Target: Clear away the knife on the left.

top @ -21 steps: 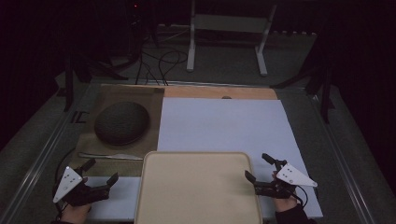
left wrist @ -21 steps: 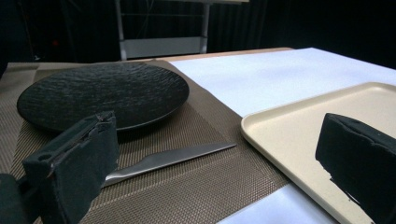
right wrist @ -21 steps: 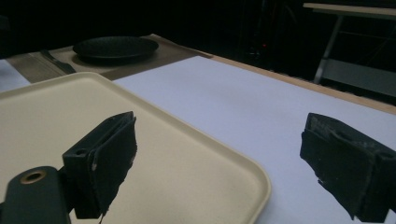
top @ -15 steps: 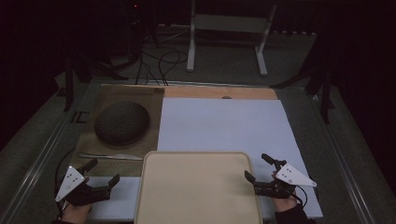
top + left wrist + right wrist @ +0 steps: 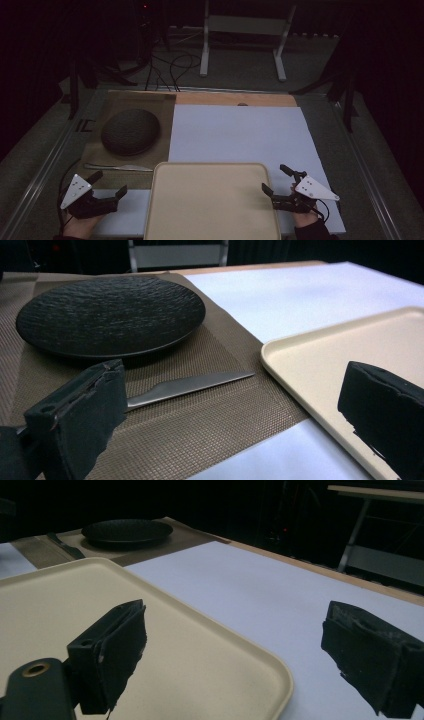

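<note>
A cream tray [image 5: 210,200] lies empty at the table's near edge, on a white sheet [image 5: 240,132]. Left of the tray, my left gripper [image 5: 107,183] stands open with nothing between its jaws. In the left gripper view the tray's rim [image 5: 280,360] lies between its jaws, with a knife [image 5: 190,386] and a black plate [image 5: 110,315] beyond on a brown mat [image 5: 200,425]. At the tray's right side my right gripper [image 5: 276,179] is open and empty. The right gripper view has the tray's corner [image 5: 260,670] between the jaws.
The brown mat [image 5: 105,157] holds the black plate [image 5: 131,131] and the knife [image 5: 120,167] at the left. A metal stand [image 5: 242,40] and cables [image 5: 170,62] lie on the floor past the table. Raised rails [image 5: 45,170] border the table's sides.
</note>
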`<action>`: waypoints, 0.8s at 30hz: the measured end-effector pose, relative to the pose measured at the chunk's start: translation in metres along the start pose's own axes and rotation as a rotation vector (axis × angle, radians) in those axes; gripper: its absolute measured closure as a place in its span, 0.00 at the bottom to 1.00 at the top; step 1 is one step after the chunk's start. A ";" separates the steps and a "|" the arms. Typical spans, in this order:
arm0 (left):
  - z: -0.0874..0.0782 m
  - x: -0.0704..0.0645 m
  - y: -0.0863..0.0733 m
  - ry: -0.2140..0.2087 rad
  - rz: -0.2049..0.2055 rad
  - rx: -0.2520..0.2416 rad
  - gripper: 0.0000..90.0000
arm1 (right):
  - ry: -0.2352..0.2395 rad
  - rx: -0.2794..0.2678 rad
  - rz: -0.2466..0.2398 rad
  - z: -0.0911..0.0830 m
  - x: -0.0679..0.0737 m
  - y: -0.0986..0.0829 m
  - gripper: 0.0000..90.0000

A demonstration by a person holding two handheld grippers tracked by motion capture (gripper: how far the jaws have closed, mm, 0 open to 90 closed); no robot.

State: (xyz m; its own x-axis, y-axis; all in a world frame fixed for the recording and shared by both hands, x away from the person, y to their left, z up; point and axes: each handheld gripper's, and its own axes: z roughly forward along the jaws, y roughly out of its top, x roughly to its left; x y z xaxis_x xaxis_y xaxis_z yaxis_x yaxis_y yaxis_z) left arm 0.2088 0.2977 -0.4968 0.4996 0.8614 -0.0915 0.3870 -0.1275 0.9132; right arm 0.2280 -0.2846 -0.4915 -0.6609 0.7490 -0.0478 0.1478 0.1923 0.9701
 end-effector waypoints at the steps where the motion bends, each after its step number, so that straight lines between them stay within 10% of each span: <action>1: 0.000 0.000 0.000 0.000 0.000 0.000 0.00 | 0.000 0.000 0.000 0.000 0.000 0.000 0.12; 24: -0.006 0.011 0.042 -0.185 0.303 0.277 0.00 | 0.010 -0.001 -0.005 0.003 0.001 0.002 0.12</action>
State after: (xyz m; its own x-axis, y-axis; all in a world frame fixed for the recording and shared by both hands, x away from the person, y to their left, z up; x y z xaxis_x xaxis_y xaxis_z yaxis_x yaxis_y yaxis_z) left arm 0.2260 0.3051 -0.4568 0.7428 0.6657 0.0710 0.3825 -0.5091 0.7711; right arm 0.2296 -0.2820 -0.4906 -0.6691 0.7415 -0.0500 0.1442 0.1955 0.9700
